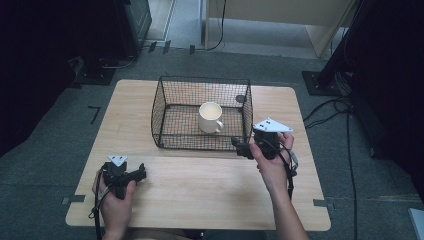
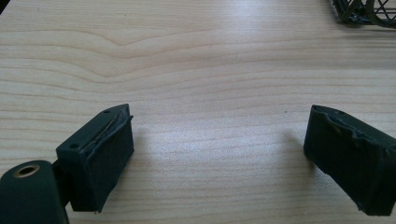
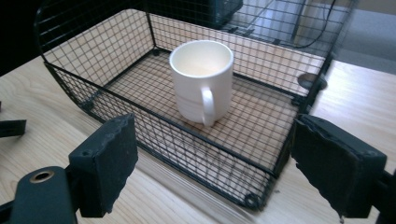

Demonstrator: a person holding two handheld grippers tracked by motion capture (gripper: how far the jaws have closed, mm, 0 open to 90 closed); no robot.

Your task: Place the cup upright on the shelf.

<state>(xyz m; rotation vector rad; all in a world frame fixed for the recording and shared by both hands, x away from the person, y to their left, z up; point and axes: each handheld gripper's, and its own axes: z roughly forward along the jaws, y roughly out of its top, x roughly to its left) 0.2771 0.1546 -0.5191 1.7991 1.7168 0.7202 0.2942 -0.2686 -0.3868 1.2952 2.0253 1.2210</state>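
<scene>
A white mug (image 1: 210, 117) (image 3: 201, 79) stands upright inside a black wire basket (image 1: 165, 102) (image 3: 88, 56) at the middle back of the wooden table (image 1: 200, 190), its handle towards the front. My right gripper (image 1: 241, 146) (image 3: 212, 135) hovers at the basket's front right corner, pointing at the basket. Its jaws are open and hold nothing. My left gripper (image 1: 140, 173) (image 2: 222, 121) sits low over bare wood at the front left, open and empty as well.
A small dark disc (image 1: 240, 99) (image 3: 308, 80) hangs on the basket's far right wall. Bare wood lies in front of the basket between the two hands. Cables (image 1: 330, 107) and dark equipment stands surround the table on the grey floor.
</scene>
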